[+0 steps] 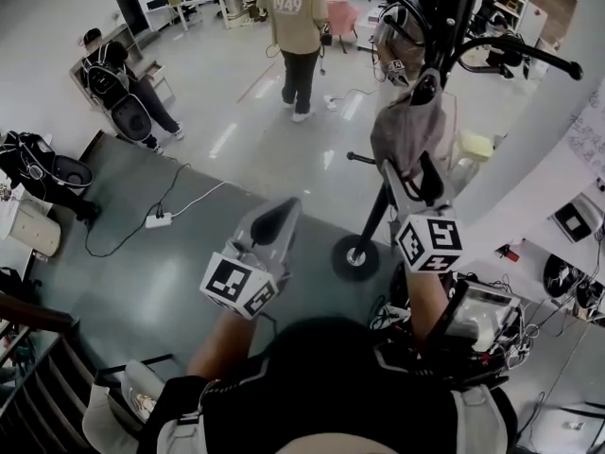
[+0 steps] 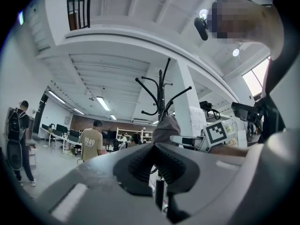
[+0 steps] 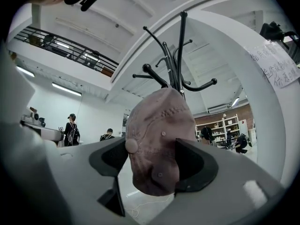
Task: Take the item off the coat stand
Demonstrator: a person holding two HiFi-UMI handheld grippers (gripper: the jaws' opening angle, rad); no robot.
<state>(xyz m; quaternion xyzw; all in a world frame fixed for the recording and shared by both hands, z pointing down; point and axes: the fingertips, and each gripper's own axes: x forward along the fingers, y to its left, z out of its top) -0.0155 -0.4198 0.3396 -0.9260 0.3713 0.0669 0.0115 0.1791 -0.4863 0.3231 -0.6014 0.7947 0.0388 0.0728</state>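
Jaws of the right gripper (image 3: 152, 159) stand wide apart, with the dusty mauve fabric baseball cap (image 3: 159, 125) between them. The dark pads (image 3: 193, 165) flank its crown on either side, and whether either one touches the cloth cannot be told. That cap hangs on the tall black metal coat stand (image 3: 180, 55), against the pole and just below the curved, ball-tipped hooks, its crown sagging downward. The left gripper (image 2: 153, 146) has its jaws together with nothing between them; it points toward the coat stand from the stand's left and is apart from both the pole and the cap. In the head view the stand's round black base (image 1: 357, 256) rests on grey floor just beyond both grippers. A person in a beige T-shirt (image 1: 295, 12) stands well beyond the coat stand, back turned
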